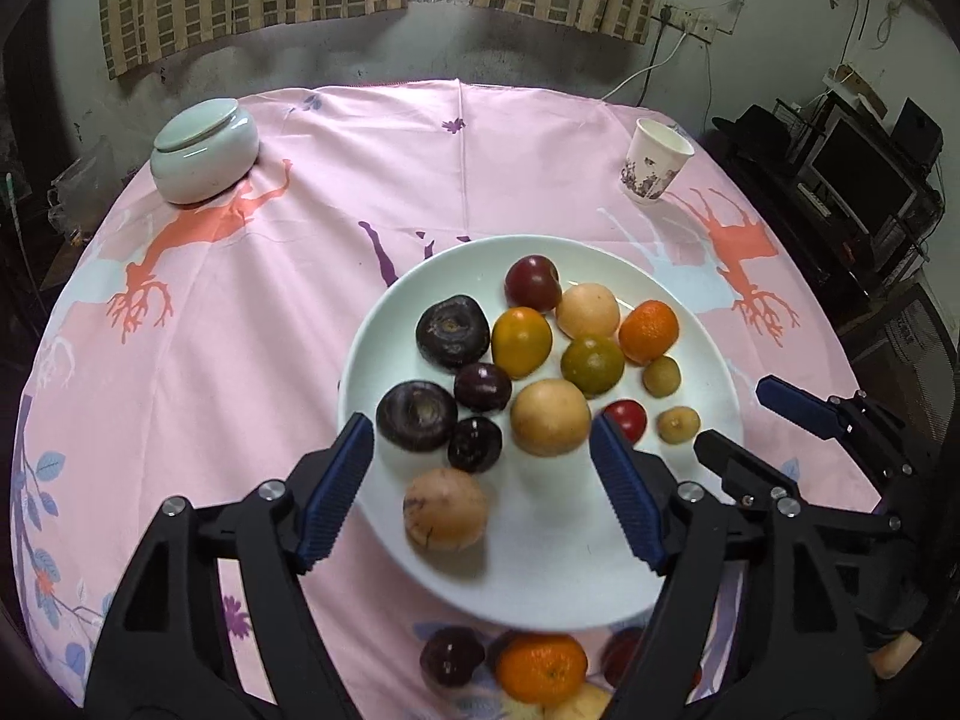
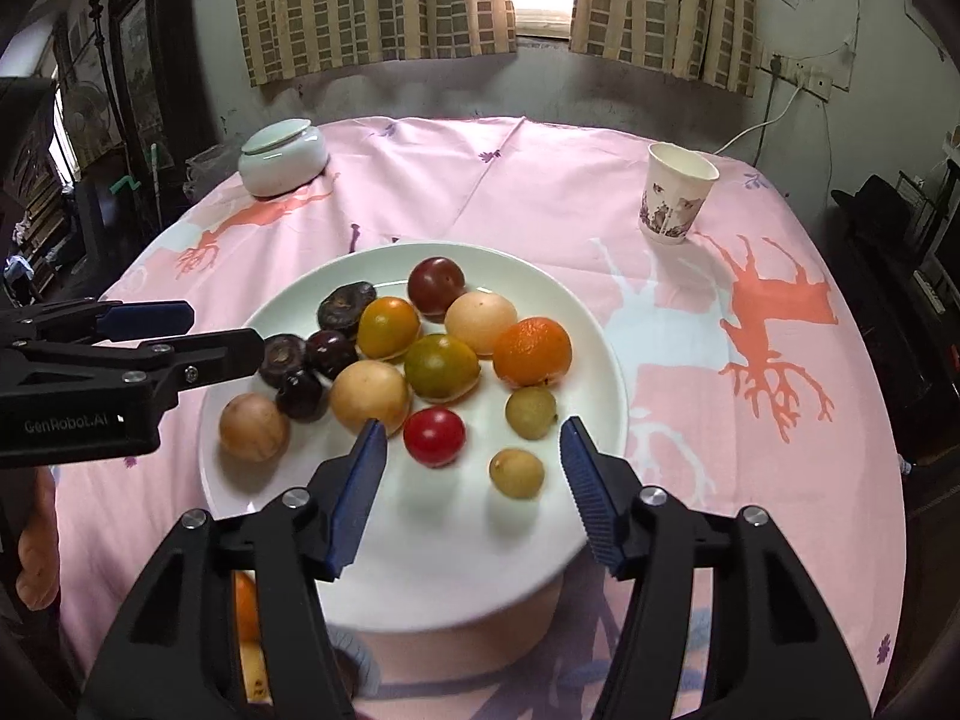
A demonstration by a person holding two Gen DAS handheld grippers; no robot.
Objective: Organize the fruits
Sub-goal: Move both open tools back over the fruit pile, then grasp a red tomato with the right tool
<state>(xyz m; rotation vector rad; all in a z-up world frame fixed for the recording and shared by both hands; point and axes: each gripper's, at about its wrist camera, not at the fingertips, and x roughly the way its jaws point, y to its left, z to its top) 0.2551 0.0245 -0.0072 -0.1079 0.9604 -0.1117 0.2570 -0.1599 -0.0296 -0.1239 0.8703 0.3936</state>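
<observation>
**Both grippers hover open over the fruit plate**

Left wrist view: the left gripper hangs above the white plate, its jaws apart and holding nothing. A tan round fruit lies between the fingers on the plate, untouched. Dark purple fruits sit at ten o'clock on the plate, an orange at two o'clock. More loose fruit lies on the worktop at six o'clock.

Right wrist view: the right gripper also has its jaws apart and empty, above a red fruit and a small yellow-green one. A paper cup stands at one o'clock, a lidded jar at eleven.
</observation>
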